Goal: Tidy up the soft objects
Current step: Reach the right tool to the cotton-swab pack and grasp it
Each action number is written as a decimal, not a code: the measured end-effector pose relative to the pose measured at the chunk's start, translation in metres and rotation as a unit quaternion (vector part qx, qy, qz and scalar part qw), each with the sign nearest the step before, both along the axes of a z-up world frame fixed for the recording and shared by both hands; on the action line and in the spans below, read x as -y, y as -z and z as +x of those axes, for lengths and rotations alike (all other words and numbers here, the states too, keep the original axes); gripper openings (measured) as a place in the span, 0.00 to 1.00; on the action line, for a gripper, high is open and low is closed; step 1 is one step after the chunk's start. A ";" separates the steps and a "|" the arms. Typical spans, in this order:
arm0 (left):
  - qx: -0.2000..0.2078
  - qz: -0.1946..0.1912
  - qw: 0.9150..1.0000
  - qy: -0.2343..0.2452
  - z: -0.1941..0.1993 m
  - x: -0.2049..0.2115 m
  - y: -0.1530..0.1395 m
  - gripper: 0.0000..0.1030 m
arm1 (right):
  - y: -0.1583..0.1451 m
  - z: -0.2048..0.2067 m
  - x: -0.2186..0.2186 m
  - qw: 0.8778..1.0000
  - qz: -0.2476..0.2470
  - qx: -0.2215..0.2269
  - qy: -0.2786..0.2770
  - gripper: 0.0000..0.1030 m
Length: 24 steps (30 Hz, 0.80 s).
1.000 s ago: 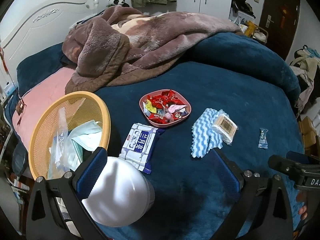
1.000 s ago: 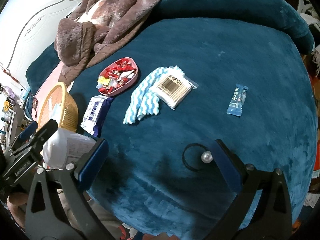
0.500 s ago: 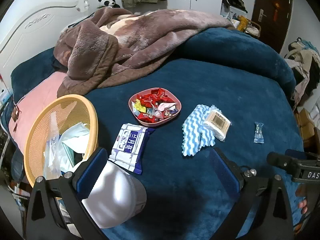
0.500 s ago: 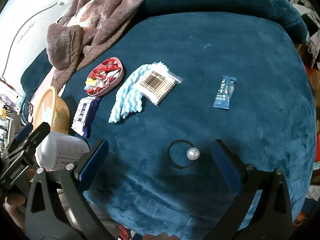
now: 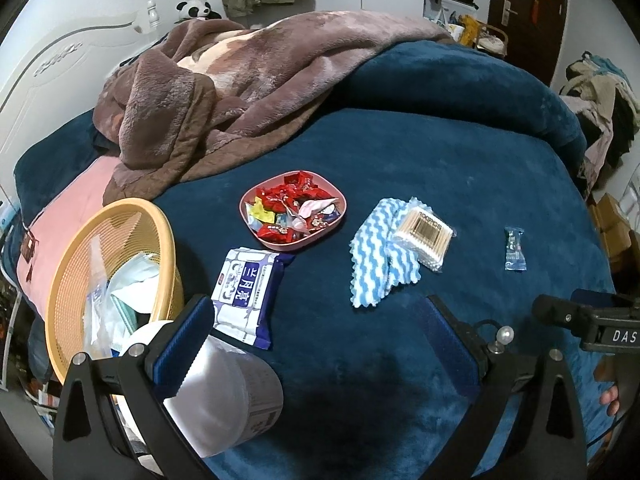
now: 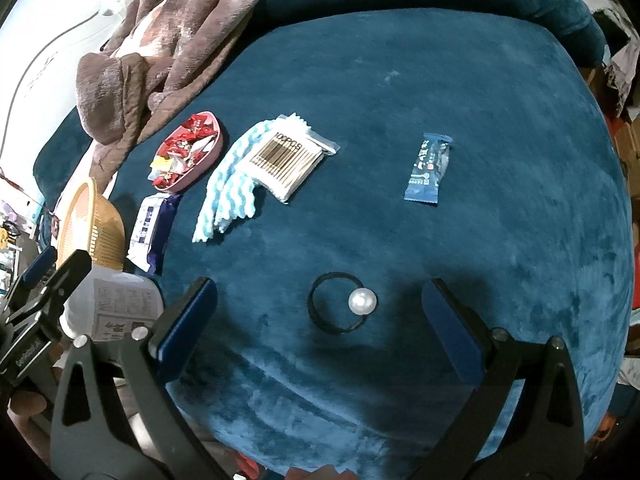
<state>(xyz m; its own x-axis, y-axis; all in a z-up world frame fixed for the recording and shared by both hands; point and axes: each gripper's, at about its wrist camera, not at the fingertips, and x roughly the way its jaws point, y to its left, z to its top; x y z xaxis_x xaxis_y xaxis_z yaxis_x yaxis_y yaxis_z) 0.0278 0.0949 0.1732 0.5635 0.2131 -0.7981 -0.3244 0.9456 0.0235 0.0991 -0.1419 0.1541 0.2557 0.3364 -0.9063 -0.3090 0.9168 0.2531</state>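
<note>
My right gripper (image 6: 318,286) is open, low over the blue bedspread. A black hair tie (image 6: 320,314) with a white pearl (image 6: 362,302) lies just ahead, between its fingers. My left gripper (image 5: 318,308) is open wide. A white plastic container (image 5: 224,392) rests against the inside of its left finger, and the jaws are not closed on it. Ahead lie a wet-wipes pack (image 5: 244,288), a blue-and-white wavy cloth (image 5: 376,256) and a cotton-swab pack (image 5: 424,236) partly on the cloth. The yellow basket (image 5: 170,246) at the left holds tissue and plastic packets.
A pink dish (image 5: 296,245) of wrapped candies sits mid-bed. A small blue sachet (image 6: 428,168) lies alone to the right. A rumpled brown blanket (image 5: 240,80) covers the far left of the bed. The bed's edge drops away right under both grippers.
My right gripper has shifted so the hair tie now sits centred between its fingers and nearer. The left gripper drew back slightly, and the pearl has come into its view.
</note>
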 end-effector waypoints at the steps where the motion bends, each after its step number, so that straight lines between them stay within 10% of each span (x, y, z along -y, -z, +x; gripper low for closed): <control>1: -0.001 0.001 1.000 0.001 0.001 0.001 0.001 0.99 | 0.001 0.001 0.002 1.000 0.000 -0.001 0.002 1.00; 24: -0.013 -0.002 0.998 0.064 0.032 0.038 0.020 0.99 | 0.029 0.020 0.037 0.999 -0.004 -0.026 0.048 1.00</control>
